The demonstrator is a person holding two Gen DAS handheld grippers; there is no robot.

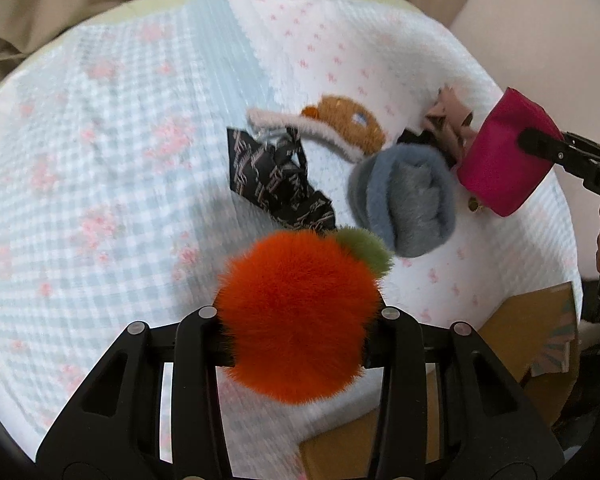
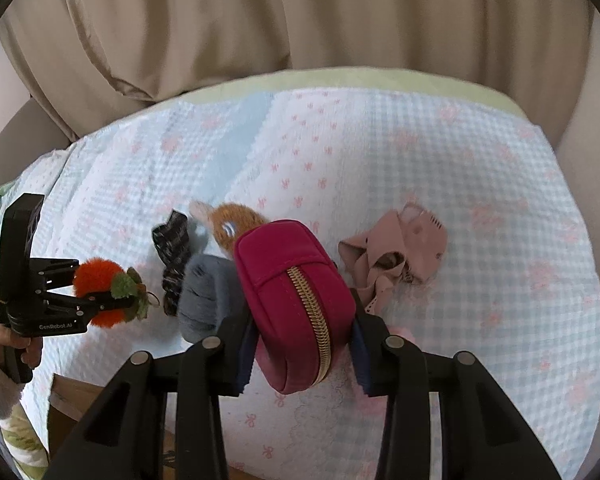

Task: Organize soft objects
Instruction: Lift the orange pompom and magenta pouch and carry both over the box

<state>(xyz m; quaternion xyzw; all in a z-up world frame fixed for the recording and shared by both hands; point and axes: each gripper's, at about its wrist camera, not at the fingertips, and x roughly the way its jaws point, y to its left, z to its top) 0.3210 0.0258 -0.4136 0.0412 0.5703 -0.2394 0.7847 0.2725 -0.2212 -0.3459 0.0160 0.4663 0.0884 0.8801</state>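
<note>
left wrist view: left gripper (image 1: 295, 336) is squeezing an orange fuzzy pompom (image 1: 295, 316) with a green tuft, fingers closed in tight on it, pompom hanging clear above the bed (image 1: 99, 200)
right wrist view: right gripper (image 2: 300, 360) is pinching a magenta zip pouch (image 2: 295, 300) between its fingers, gold zipper facing the camera, pouch lifted off the checked blanket
still lying on the bed: grey-blue furry scrunchie (image 1: 406, 204), black patterned ribbon (image 1: 275, 184), brown plush toy (image 1: 348, 124) and a pink bow (image 2: 396, 256), all bunched near the middle
scrunchie: sitting just beside the pouch, between it and the pompom
person: a hand (image 2: 15, 344) is gripping the left handle
cardboard box (image 1: 532, 336): poking out at the bed's near edge
</note>
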